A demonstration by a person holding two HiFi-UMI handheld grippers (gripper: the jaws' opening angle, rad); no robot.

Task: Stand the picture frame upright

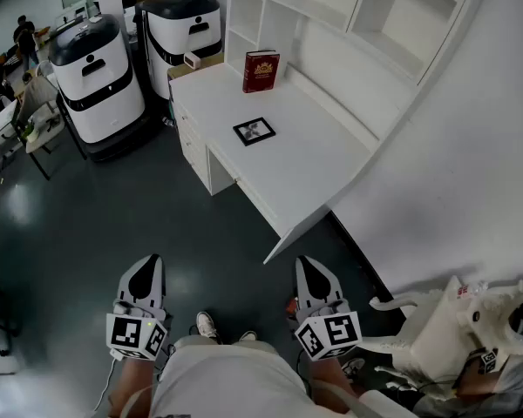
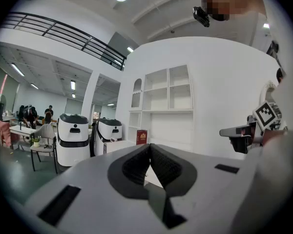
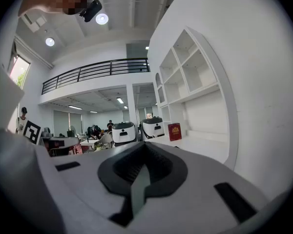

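Observation:
A small black picture frame (image 1: 254,131) lies flat on the white desk (image 1: 305,172), far ahead of me. Both grippers are held low near my body, well short of the desk. My left gripper (image 1: 147,271) is shut with nothing between its jaws. My right gripper (image 1: 310,270) is also shut and empty. In the left gripper view the left gripper (image 2: 150,150) has its pads pressed together, pointing level at the desk. The right gripper (image 3: 145,147) is closed the same way in the right gripper view. The frame itself is hidden in both gripper views.
A red book (image 1: 261,70) stands upright at the desk's back by the white shelving (image 1: 331,7). Two white-and-black machines (image 1: 96,77) stand left of the desk. A white horse figure (image 1: 444,329) stands at my right. People sit at tables (image 1: 9,103) far left.

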